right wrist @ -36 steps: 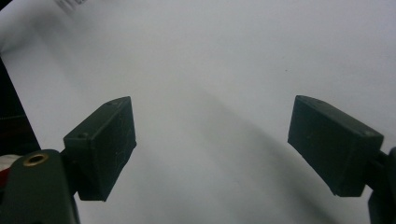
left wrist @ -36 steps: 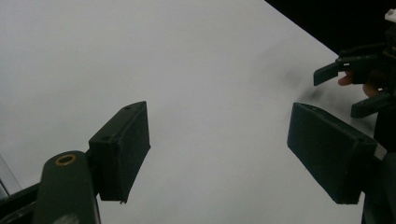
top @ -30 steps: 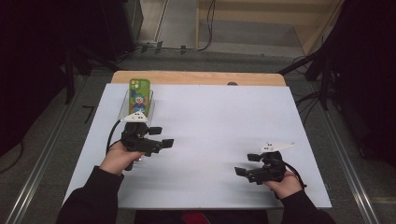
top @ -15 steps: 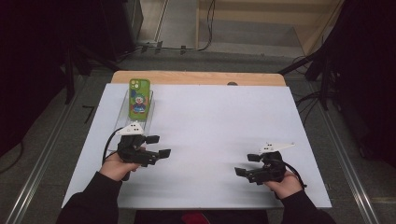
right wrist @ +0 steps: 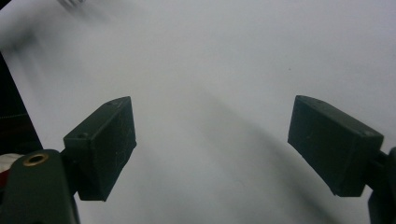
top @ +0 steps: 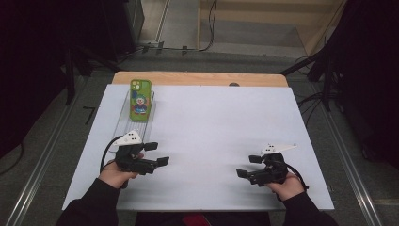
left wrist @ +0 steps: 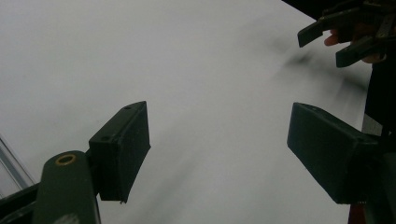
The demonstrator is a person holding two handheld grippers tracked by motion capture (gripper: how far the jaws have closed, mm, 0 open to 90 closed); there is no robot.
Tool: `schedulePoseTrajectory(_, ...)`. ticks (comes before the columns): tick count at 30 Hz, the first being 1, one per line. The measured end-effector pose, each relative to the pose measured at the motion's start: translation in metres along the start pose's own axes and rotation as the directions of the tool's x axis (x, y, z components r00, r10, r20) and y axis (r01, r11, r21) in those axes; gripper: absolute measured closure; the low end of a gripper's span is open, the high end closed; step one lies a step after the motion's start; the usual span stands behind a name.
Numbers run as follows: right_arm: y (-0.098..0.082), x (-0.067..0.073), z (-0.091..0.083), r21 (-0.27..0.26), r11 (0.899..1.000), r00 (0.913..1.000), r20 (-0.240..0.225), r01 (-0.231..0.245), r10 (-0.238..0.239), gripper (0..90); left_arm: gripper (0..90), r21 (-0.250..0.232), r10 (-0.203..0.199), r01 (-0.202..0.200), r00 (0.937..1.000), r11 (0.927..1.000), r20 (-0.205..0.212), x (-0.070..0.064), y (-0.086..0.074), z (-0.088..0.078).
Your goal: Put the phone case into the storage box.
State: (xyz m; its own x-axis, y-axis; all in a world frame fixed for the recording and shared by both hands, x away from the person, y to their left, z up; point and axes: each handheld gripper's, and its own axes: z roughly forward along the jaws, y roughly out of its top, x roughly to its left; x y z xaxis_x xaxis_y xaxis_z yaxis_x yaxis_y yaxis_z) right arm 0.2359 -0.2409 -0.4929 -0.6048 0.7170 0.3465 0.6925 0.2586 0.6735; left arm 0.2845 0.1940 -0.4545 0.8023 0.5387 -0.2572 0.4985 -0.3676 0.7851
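The green phone case (top: 140, 96) stood at the counter's (top: 211, 122) far left edge. Nearer than it, left gripper (top: 157, 154) and right gripper (top: 249, 166) hovered, fingers released, grasping nothing.

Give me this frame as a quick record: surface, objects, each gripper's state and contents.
surface: white table top with a wooden strip along its far edge
objects: green phone case with a cartoon figure, leaning on a clear stand at the far left
left gripper: near left, jaws apart, nothing between them, pointing toward the middle
right gripper: near right, jaws apart, nothing between them
contact: neither gripper touches the phone case
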Motion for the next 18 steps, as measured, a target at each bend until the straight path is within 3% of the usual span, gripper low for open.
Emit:
schedulePoseTrajectory(5,-0.001,-0.002,0.000,0.003,1.000,1.0000,0.004,0.005,-0.005,13.6,21.8,0.013,0.026,-0.026,0.9997,0.9996,-0.001,-0.003,-0.007,0.000)
schedulePoseTrajectory(13,-0.001,-0.001,-0.001,0.002,1.000,1.0000,0.008,0.005,-0.005,13.6,21.8,0.026,0.032,-0.033,0.9995,0.9991,0.003,-0.004,-0.019,-0.001)
schedulePoseTrajectory(18,-0.001,-0.001,0.000,0.002,1.000,1.0000,0.006,0.006,-0.006,13.6,21.8,0.011,0.037,-0.037,0.9993,0.9992,0.005,-0.003,-0.024,-0.005)
